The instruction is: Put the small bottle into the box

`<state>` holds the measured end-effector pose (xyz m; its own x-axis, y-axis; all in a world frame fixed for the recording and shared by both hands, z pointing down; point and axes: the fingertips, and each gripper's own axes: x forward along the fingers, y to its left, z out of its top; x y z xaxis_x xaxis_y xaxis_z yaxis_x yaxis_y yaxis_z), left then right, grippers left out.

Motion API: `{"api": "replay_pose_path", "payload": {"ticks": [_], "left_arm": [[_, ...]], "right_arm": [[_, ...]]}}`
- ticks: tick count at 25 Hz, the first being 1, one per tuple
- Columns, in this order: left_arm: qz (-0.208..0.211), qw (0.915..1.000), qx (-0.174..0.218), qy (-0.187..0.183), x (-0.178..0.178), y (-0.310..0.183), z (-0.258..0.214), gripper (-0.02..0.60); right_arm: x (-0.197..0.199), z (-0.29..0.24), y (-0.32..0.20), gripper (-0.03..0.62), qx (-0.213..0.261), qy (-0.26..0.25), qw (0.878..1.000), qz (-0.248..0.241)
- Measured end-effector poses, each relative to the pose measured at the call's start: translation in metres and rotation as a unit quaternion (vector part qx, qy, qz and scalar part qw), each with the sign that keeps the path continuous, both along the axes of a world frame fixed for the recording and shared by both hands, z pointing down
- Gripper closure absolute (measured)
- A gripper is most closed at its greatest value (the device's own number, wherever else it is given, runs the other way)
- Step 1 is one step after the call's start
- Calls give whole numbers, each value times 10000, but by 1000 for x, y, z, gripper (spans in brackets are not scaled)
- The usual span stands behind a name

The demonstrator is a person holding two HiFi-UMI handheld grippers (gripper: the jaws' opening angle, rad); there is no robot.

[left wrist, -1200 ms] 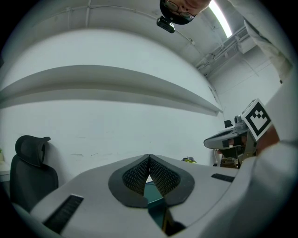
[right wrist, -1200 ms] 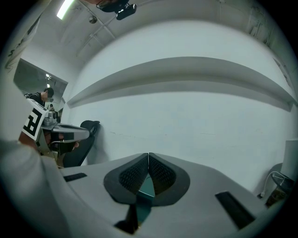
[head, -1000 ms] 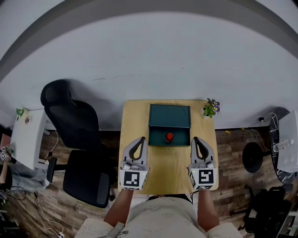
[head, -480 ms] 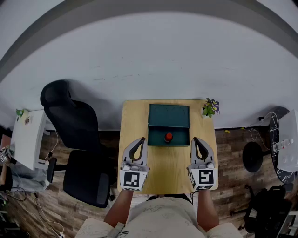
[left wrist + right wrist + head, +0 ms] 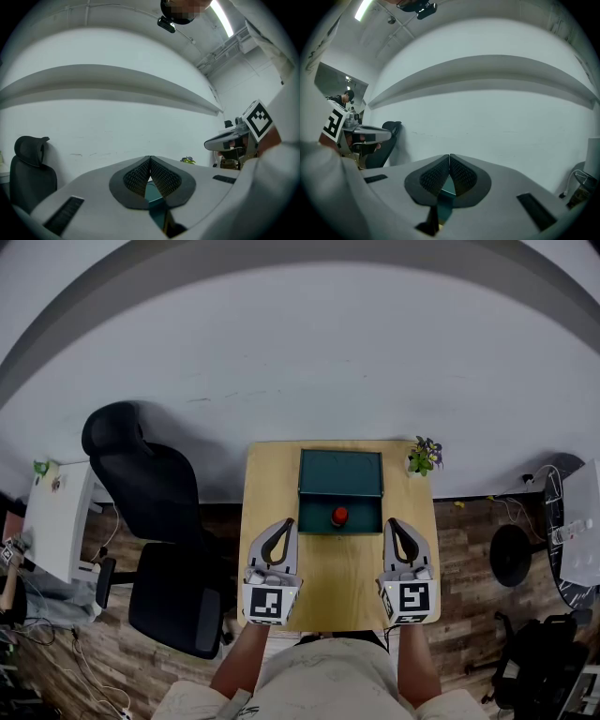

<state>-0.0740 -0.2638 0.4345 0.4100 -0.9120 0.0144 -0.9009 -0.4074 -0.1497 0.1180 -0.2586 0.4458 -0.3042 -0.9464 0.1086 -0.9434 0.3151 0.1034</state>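
Green box (image 5: 340, 472), red small bottle (image 5: 339, 516) inside

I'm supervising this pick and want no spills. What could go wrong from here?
Both the left gripper and the right gripper are shut; reaching in like that may knock the small bottle over rather than grip it.
The bottle sits at the green box's near part, so opened jaws may catch its wall.
The potted plant at the far right corner could get brushed.

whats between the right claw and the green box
Nothing stands there: the head view shows only bare wooden tabletop between the shut right claw and the green box.
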Motion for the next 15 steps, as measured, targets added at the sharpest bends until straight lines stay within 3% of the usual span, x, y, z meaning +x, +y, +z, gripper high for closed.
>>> {"api": "replay_pose_path", "payload": {"ticks": [10, 15], "left_arm": [[22, 10000, -73, -29, 5, -5, 3, 574], [-14, 9995, -325, -30, 6, -6, 11, 574]], "right_arm": [[9, 2, -6, 579, -97, -371, 9993, 36], [12, 3, -10, 579, -114, -323, 9994, 56]]}}
